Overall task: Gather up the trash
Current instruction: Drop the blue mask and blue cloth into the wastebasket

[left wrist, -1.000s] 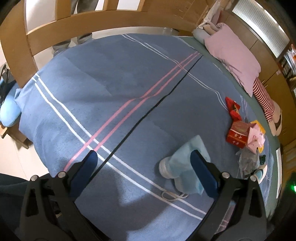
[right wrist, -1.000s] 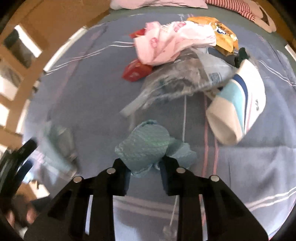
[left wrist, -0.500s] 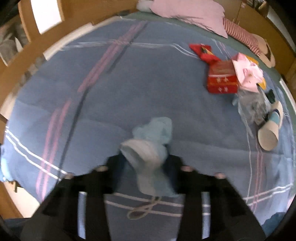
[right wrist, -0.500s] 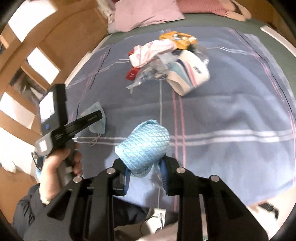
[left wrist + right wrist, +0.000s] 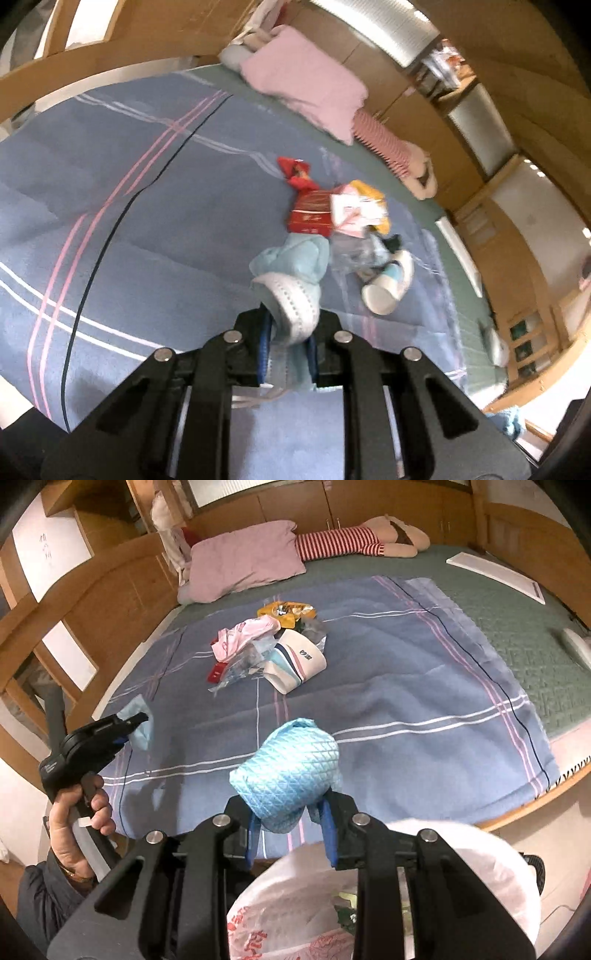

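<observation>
Both tools had lifted off the bed, left tool (image 5: 286,347) clamping a face mask (image 5: 291,280), right tool (image 5: 291,829) pinching a blue cloth (image 5: 288,771) above the bag (image 5: 388,897) below it, seemingly for dropping.

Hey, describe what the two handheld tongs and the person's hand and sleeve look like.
Both tongs are matte black plastic frames with round silver screws at the joints and blue pads inside the fingertips. The left tongs have a black pistol-style handle carrying a pale label, with a white trigger piece under the fingers. The left hand is bare, with a dark sleeve and what looks like a watch at the wrist. The right tongs match in build.
</observation>
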`<state>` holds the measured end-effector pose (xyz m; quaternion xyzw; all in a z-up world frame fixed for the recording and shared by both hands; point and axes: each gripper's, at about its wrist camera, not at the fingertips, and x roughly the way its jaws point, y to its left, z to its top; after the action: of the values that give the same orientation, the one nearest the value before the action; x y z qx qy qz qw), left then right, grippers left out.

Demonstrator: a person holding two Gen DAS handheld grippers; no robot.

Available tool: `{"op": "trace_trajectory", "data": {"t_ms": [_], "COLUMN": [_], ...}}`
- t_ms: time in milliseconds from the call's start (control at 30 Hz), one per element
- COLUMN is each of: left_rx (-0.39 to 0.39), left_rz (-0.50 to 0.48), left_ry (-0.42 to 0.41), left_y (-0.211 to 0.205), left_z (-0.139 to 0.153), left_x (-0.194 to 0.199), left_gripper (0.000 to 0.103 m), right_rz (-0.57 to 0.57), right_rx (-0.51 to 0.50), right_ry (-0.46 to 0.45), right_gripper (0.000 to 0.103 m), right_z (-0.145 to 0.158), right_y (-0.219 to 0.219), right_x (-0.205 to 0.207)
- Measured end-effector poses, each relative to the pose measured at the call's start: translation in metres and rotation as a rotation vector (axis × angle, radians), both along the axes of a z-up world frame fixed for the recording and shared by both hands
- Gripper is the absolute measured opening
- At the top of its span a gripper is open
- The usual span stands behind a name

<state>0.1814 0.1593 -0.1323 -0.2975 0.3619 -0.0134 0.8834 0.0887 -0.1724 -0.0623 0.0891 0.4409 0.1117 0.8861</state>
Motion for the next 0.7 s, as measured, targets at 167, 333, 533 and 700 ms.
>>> {"op": "trace_trajectory", "data": {"t_ms": [167, 333, 533, 700], "left_rx": [0.097, 0.266, 0.359, 0.367], "left_rz": [-0.029, -0.110, -0.262, -0.358], "left_ry": [-0.059, -0.084, -0.140, -0.173], "left_y": [-0.020, -0.063, -0.118, -0.151], "left_z": [0.018, 0.038, 0.061, 0.072], "left_x": [-0.032, -0.072, -0.123, -0.148], "left_gripper": [0.017, 0.017, 0.017, 0.017], "right_rz": [-0.002, -0.017, -0.045, -0.028], "right_rx": [0.009, 0.005, 0.000, 0.015], "right_ry": [-0.023, -0.023, -0.044, 0.028], "right_gripper": [0.028, 0.028, 0.028, 0.029], "right_z": [0.010, 0.012, 0.023, 0.011], "right_y": [-0.011, -0.026, -0.058, -0.077], "right_x": [-0.014, -0.031, -0.065, -0.091]}}
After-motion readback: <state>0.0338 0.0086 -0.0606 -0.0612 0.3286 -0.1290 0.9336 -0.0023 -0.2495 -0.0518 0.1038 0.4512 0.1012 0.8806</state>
